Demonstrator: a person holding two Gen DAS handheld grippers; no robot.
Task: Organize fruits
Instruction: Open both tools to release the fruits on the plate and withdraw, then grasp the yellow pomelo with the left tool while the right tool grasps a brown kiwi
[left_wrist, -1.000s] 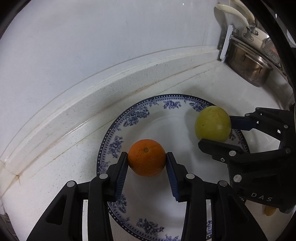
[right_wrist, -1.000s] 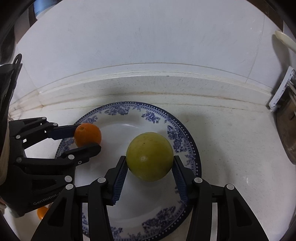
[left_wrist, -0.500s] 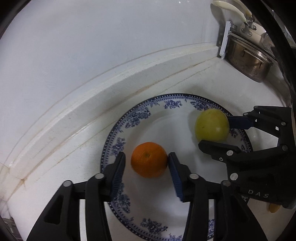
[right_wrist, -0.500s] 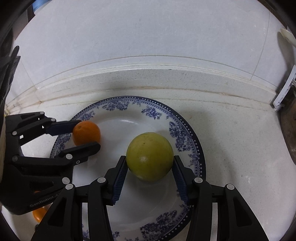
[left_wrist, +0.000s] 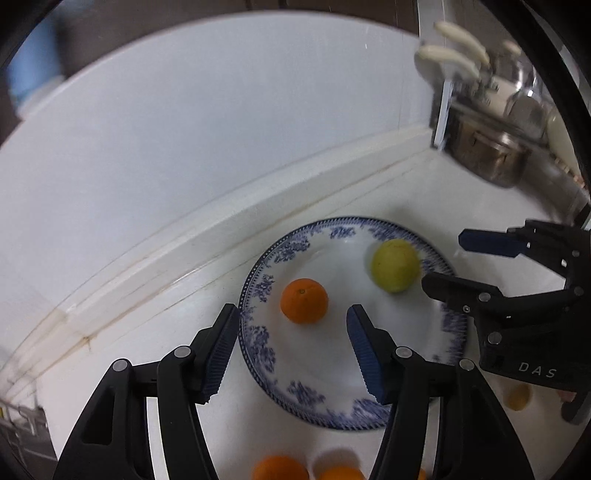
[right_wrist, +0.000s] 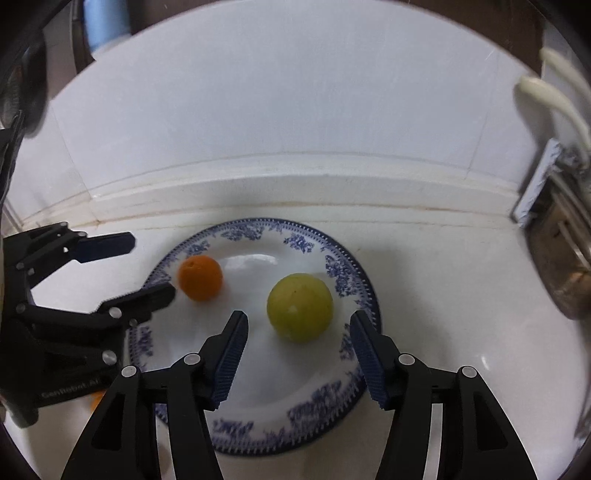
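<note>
A blue-and-white patterned plate (left_wrist: 258, 343) sits on a white counter (left_wrist: 155, 369), close to the raised ledge at the foot of the white wall (left_wrist: 221, 129). 2 fruits lie on the plate, well apart from each other: an orange (left_wrist: 304, 301) on its left part and a yellow-green round fruit (left_wrist: 395, 264) on its right part.

The left gripper (left_wrist: 291, 332) hangs over the near-left part of the plate. Its jaws are opening; the orange lies just beyond the fingertips, and neither ribbed pad touches it. Nothing is held.

The right gripper (right_wrist: 298, 334) hangs over the near-right part of the plate. Its jaws are opening too. The yellow-green fruit (right_wrist: 300, 312) lies just ahead of the gap between the 2 fingers, with clear space on both sides, so this gripper also holds nothing.

Each gripper shows in the other's view: the right one at the right edge of the left wrist view, its fingertips beside the yellow-green fruit, and the left one at the left edge of the right wrist view, its lower fingertip just beside the orange (right_wrist: 200, 277).

At the bottom edge of the left wrist view, 2 more oranges (left_wrist: 280, 469) lie on the counter in front of the plate, partly cut off. A small yellowish fruit (left_wrist: 519, 397) lies on the counter below the right gripper, blurred.

A metal pot (left_wrist: 491, 158) stands at the far right by the wall.
</note>
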